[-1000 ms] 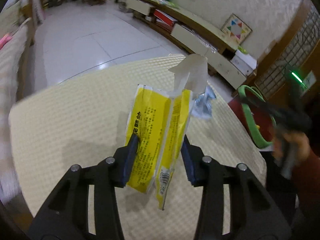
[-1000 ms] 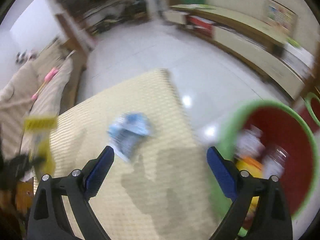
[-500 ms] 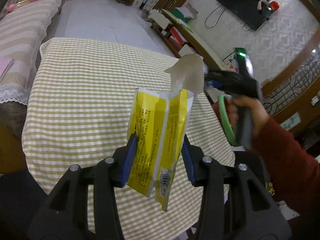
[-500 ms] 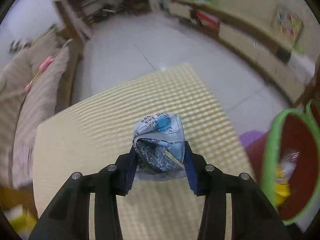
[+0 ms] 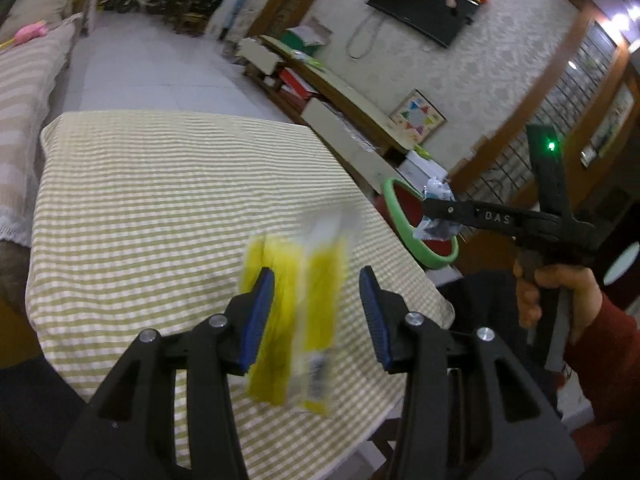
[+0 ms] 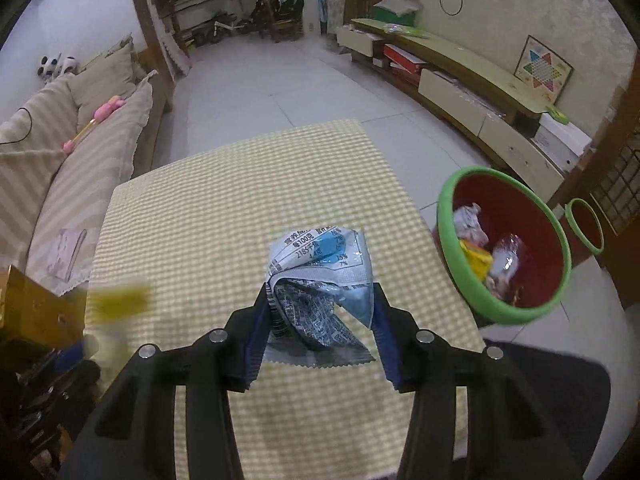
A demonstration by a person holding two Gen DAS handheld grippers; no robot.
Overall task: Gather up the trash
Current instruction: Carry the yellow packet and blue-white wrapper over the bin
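Left wrist view: the left gripper (image 5: pixel 316 312) has a blurred yellow wrapper (image 5: pixel 294 320) between its jaws; the left pad touches it, the right pad shows a gap, so a firm pinch cannot be confirmed. It hangs above the desk (image 5: pixel 160 200), over the near right corner. Beyond the right edge, the right gripper (image 5: pixel 434 216) carries a crumpled packet above the bin (image 5: pixel 394 216) — evidently lined up for the drop.

Right wrist view: jaws easing apart, pads against the blue-white packet (image 6: pixel 320 280). The bin (image 6: pixel 480 296), on the floor off the desk's right edge, already holds wrappers — judged the destination for both items.
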